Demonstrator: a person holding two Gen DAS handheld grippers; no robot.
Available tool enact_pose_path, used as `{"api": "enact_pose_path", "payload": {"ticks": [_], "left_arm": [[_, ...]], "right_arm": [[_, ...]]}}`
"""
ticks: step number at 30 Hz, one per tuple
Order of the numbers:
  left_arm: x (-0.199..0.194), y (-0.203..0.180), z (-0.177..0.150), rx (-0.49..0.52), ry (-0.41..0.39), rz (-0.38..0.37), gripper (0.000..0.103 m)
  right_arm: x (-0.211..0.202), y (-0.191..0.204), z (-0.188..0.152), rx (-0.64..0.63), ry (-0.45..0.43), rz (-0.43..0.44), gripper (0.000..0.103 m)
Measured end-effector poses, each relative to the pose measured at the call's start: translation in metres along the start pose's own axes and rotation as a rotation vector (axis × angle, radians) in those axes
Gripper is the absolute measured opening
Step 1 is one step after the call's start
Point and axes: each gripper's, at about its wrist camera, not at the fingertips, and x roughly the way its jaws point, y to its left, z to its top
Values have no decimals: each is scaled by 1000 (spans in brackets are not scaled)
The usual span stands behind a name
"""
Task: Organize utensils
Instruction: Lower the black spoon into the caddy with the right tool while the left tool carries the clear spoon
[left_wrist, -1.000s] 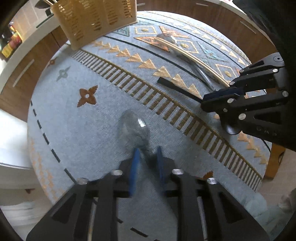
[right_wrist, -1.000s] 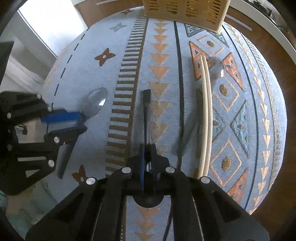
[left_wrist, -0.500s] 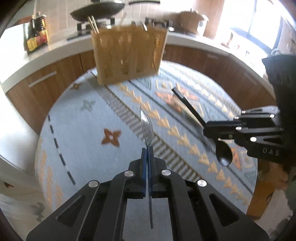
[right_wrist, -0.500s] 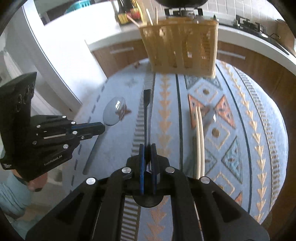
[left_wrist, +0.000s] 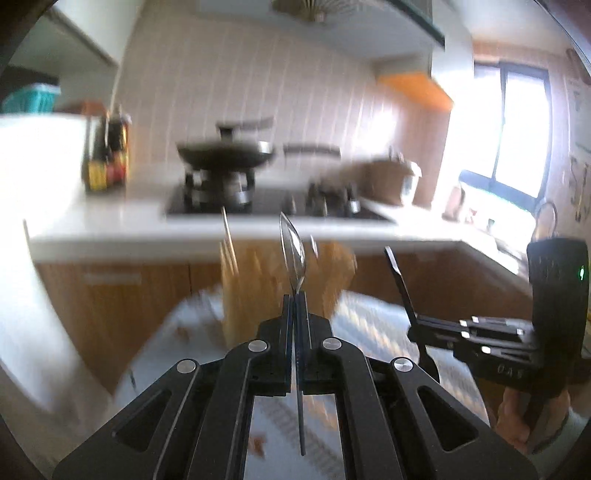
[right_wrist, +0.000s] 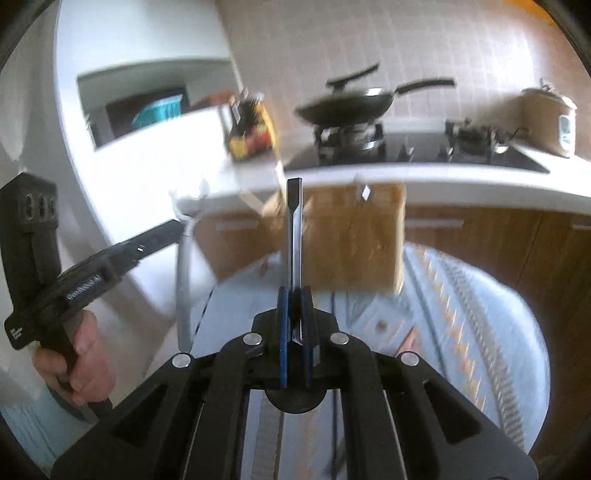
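Observation:
My left gripper (left_wrist: 295, 306) is shut on a silver spoon (left_wrist: 292, 251), bowl pointing up and forward, held above the table. My right gripper (right_wrist: 294, 306) is shut on a black spoon (right_wrist: 294, 229), handle pointing up. Both point toward the tan slatted utensil basket (left_wrist: 258, 288), which also shows in the right wrist view (right_wrist: 351, 243), at the far side of the table. The right gripper shows in the left wrist view (left_wrist: 480, 332), with the black spoon's handle (left_wrist: 397, 280) sticking up. The left gripper shows in the right wrist view (right_wrist: 110, 258), with the silver spoon (right_wrist: 183, 277).
The patterned blue tablecloth (right_wrist: 461, 314) covers the round table. Behind the basket runs a white kitchen counter (left_wrist: 129, 229) with a wok on the stove (left_wrist: 225, 155), sauce bottles (left_wrist: 107, 155) and a pot (right_wrist: 546, 118). Chopsticks (left_wrist: 227, 236) stick out of the basket.
Both grippers closed on their spoons, lifted them off the table and tilted up to level, so the views now face the basket and the kitchen counter.

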Motion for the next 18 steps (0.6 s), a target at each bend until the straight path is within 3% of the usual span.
{"api": "enact_pose_path", "payload": {"ticks": [8,13,18], "left_arm": [[30,12,58,-54,-231,12,0],[52,18,75,-84,-289,11,0],[81,26,88,-99,-315,35,0]], "right_arm": [[16,-18,54,-15,-147,-86,5],[31,-23,79,-123,-265,-253,5],[57,-39,94,-155,-297,-250,5]]}}
